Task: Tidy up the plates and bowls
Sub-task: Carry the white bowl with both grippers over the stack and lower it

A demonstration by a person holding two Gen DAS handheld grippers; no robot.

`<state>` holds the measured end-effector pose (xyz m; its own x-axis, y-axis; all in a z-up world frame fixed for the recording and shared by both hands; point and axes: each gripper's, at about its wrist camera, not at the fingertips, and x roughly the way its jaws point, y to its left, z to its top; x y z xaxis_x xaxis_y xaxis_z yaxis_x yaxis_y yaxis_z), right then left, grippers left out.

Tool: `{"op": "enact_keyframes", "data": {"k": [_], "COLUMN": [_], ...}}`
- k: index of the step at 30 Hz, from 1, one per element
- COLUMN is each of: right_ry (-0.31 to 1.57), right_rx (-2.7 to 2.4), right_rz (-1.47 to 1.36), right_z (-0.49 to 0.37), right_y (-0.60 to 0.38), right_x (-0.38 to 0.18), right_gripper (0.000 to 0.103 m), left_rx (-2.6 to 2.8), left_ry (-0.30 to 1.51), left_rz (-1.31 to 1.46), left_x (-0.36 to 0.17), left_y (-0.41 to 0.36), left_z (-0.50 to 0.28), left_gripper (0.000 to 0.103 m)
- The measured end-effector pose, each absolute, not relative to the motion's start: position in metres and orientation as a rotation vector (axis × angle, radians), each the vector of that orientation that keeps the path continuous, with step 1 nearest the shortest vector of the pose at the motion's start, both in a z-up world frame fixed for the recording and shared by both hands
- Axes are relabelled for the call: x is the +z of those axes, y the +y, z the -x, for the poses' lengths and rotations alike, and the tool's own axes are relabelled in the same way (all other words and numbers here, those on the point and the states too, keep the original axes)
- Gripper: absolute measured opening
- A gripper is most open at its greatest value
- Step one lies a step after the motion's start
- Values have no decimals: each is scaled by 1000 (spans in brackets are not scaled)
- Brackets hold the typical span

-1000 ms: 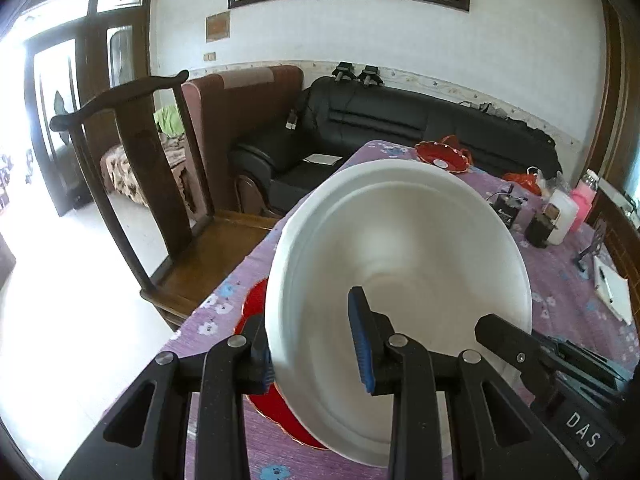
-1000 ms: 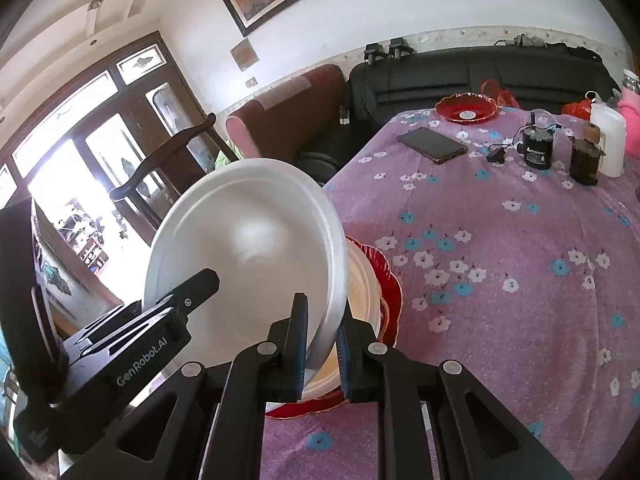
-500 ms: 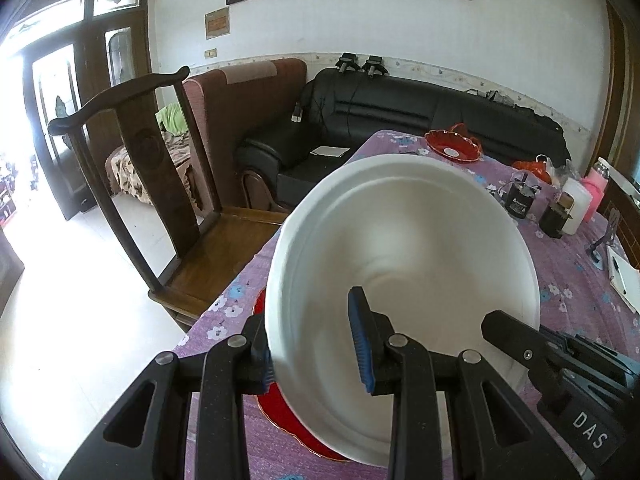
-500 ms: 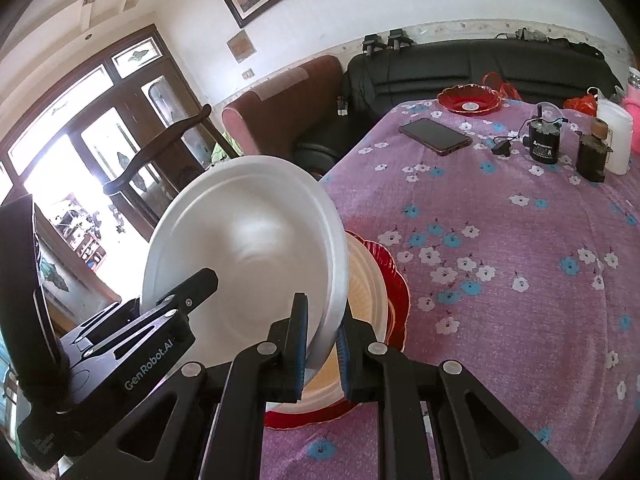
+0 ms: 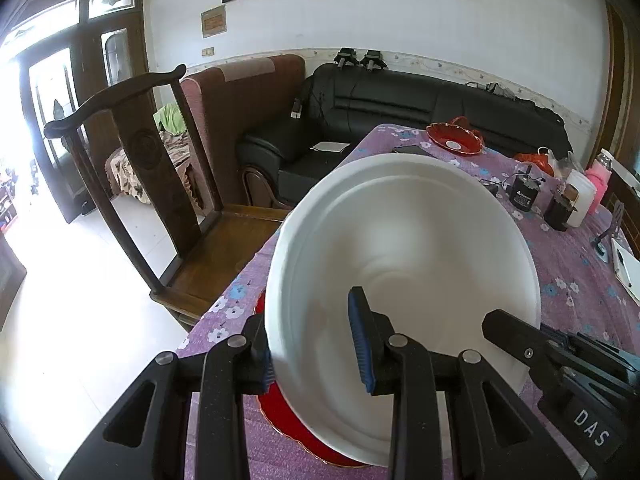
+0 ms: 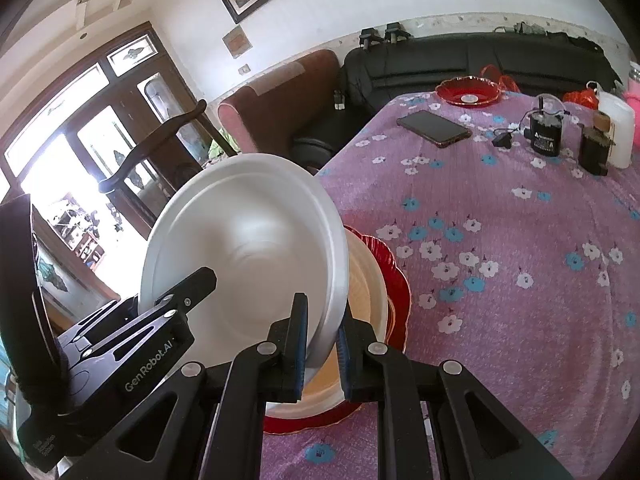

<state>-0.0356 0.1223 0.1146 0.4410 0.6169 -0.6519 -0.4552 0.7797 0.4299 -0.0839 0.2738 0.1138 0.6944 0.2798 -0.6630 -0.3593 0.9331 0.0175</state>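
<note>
Both grippers hold one white bowl (image 5: 400, 248), tilted on edge above the stack at the near table corner. Left gripper (image 5: 316, 340) straddles the bowl's left rim, one finger outside, one inside; whether the pads actually pinch the wall, cannot tell. Right gripper (image 6: 322, 344) is clamped on the right rim, pads touching both faces. Below: cream bowl (image 6: 368, 280) sitting in a red plate (image 6: 396, 280) on the purple cloth (image 6: 500, 240). Judged step: nest the white bowl into the cream one. To do well: level the bowl first, centre it over the cream rim, lower both sides together, release only once seated. Count: white bowl 1, cream bowl 1, red plates 2, the second (image 6: 468, 90) at the far edge, well apart.
</note>
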Motion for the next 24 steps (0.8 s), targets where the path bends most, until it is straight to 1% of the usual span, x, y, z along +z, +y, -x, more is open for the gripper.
{"op": "enact_keyframes", "data": {"k": [11,24], "right_ry": [894,915], "right_rx": [671,662], "right_rz": [-205,-178], "right_z": [35,31], "right_y": [123,130], "right_x": [113,107], "right_gripper": [16,15], "left_rx": [358,344], "left_ry": [727,765], "left_rz": [114,179], "left_x": [110,101], "left_y": [276,294], "left_z": [82,81], "left_gripper": [29,29]}}
